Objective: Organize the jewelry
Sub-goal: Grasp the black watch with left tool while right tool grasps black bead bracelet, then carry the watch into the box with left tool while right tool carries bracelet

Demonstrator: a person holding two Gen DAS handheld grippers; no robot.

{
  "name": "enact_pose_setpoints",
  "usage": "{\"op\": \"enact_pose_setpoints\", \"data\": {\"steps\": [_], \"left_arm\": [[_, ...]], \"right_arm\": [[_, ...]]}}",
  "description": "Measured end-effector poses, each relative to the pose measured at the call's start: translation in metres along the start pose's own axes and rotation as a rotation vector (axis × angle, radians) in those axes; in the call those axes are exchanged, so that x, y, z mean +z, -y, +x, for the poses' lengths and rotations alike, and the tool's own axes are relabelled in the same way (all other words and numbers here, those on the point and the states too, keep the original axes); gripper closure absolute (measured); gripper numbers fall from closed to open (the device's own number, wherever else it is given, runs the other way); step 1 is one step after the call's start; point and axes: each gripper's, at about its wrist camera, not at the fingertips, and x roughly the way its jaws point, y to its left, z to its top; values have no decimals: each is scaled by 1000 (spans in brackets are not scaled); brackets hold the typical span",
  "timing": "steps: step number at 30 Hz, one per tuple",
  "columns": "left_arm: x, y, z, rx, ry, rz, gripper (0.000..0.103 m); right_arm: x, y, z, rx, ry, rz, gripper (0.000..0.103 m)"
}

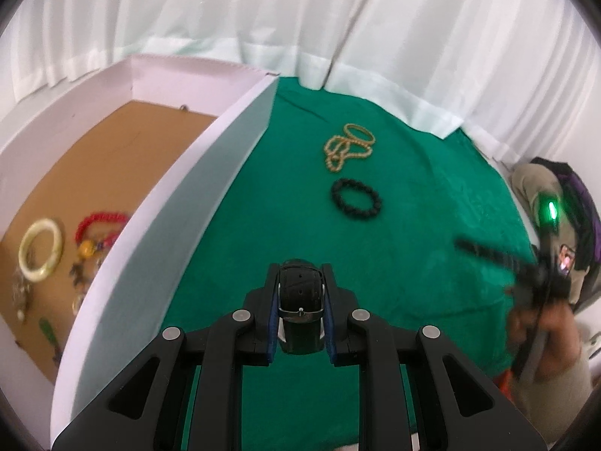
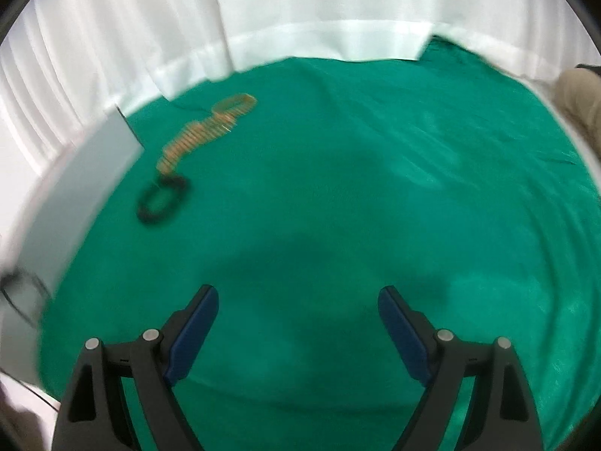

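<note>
Black watch [image 1: 300, 293] clamped in left tool [image 1: 300, 282] (buckle up).

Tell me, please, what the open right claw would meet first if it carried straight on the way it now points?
Most likely only the green cloth: nothing lies between the right claw and the fabric ahead. The black bead bracelet sits well off to its left, though depth is hard to judge.

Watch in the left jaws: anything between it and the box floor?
Yes. The box's white side wall stands upright between the watch, clamped in the left gripper, and the brown box floor. It has to pass over that wall. The floor behind it already holds a red bracelet and a pale bangle.
</note>
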Motion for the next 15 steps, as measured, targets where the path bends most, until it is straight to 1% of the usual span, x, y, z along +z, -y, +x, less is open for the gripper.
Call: {"op": "enact_pose_setpoints", "data": {"steps": [2, 3, 4, 5, 6, 7, 9, 10, 11, 12, 13, 14, 15], "left_arm": [[-3, -8, -4, -10, 3, -18, 85], [-5, -10, -6, -14, 7, -24, 85], [-6, -11, -7, -17, 10, -26, 85], [-7, -12, -11, -21, 15, -27, 85], [-7, -12, -14, -25, 20, -26, 85], [-8, -13, -17, -27, 24, -25, 85], [-9, -15, -22, -29, 32, -24, 85], [-9, -16, -24, -30, 33, -25, 85], [-9, -18, -26, -31, 33, -28, 85], [-9, -19, -28, -34, 33, -32, 85], [-8, -20, -30, -36, 34, -34, 85], [-7, -21, -33, -40, 35, -36, 85], [-6, -22, -37, -47, 39, -40, 85]], "right_arm": [[28, -24, 21, 84, -38, 11, 15], [34, -33, 29, 99, -53, 5, 16], [44, -46, 43, 102, -70, -11, 22], [53, -63, 59, 87, -87, -47, 28], [55, -72, 69, 75, -95, -72, 30], [59, -88, 85, 45, -107, -121, 32], [58, -102, 103, -2, -112, -186, 34], [56, -114, 110, -53, -89, -255, 39], [54, -123, 112, -92, -72, -319, 65], [52, -127, 112, -104, -59, -352, 72], [53, -128, 111, -94, -70, -353, 90], [53, -125, 109, -84, -78, -332, 90], [57, -119, 101, -42, -85, -288, 90]]}}
